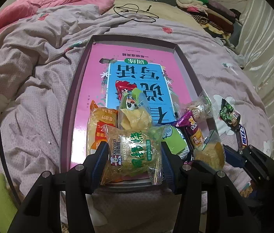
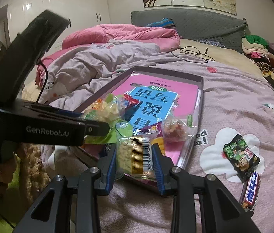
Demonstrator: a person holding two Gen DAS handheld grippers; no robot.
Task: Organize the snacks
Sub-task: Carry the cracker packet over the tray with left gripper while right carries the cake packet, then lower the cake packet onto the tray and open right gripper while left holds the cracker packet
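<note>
Your left gripper (image 1: 134,155) has its fingers clenched on the green-printed snack pack (image 1: 135,152) above the near edge of the box lid (image 1: 72,89) on the bed, while your right gripper (image 2: 135,160) grips the clear cracker pack (image 2: 135,155) over the lid's near corner. Both look light, soft and crinkly, the contents probably brittle, so squeeze gently across the middle, not the slippery sealed ends. The pea packet (image 2: 240,158) and chocolate bar (image 2: 250,191) lie outside on the bed cover near its right edge.

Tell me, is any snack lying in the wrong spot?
Yes. Two snacks lie outside the box, on the bedspread: a dark green packet and a chocolate bar beside it. The other loose snacks sit piled inside the box.
</note>
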